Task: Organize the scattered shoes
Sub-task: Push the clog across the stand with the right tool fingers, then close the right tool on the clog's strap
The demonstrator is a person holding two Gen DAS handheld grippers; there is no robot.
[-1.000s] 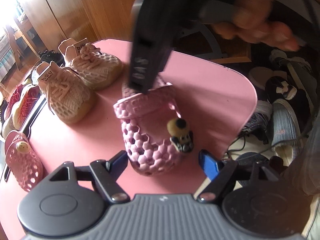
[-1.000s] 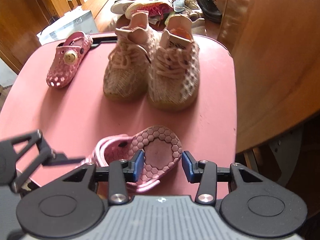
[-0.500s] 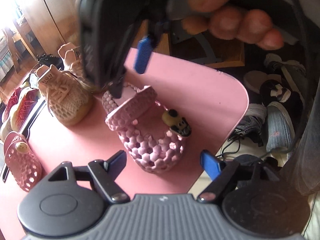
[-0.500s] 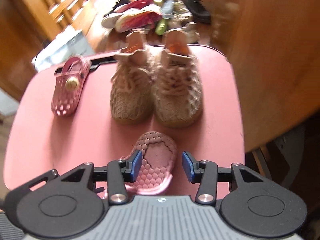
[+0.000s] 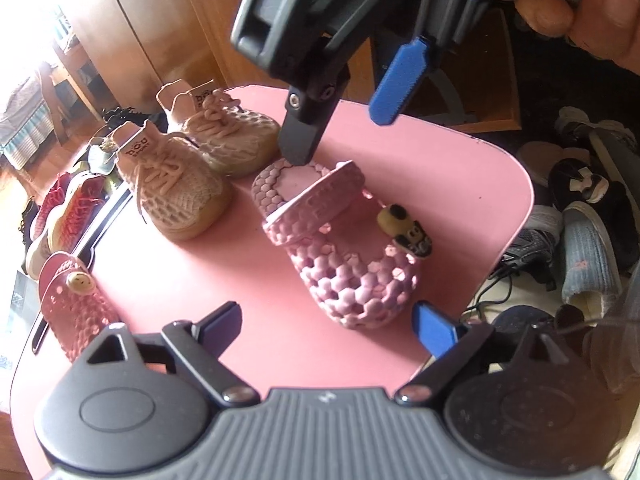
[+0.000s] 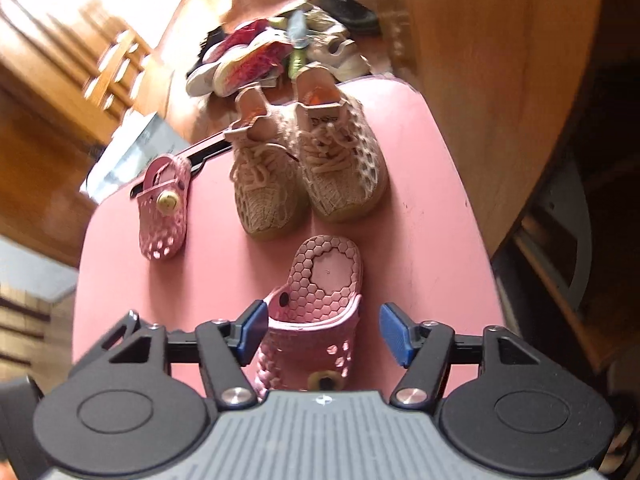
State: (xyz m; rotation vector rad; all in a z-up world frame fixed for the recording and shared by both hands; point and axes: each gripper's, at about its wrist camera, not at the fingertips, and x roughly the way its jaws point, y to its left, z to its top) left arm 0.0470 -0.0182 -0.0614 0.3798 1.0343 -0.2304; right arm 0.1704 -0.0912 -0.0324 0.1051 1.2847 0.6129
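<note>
The pink clog (image 5: 352, 264) sits on the pink table (image 5: 460, 184) — near the tan sneakers (image 5: 176, 188). Both tools are opening: the left gripper (image 5: 326, 326) and right gripper (image 6: 322, 332) — neither squeezes it.

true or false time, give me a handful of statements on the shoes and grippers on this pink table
1. The two beige knit sneakers stand side by side on the pink table. True.
2. The near pink clog lies sole-up. False: it sits upright, its bee charm on top.
3. The right gripper is clamped on that clog. False: its jaws are opening, and the pads stand clear of it.
4. A second pink clog lies apart, left of the sneakers in the right wrist view. True.
5. The left gripper holds a sneaker. False: it is opening and empty.
</note>
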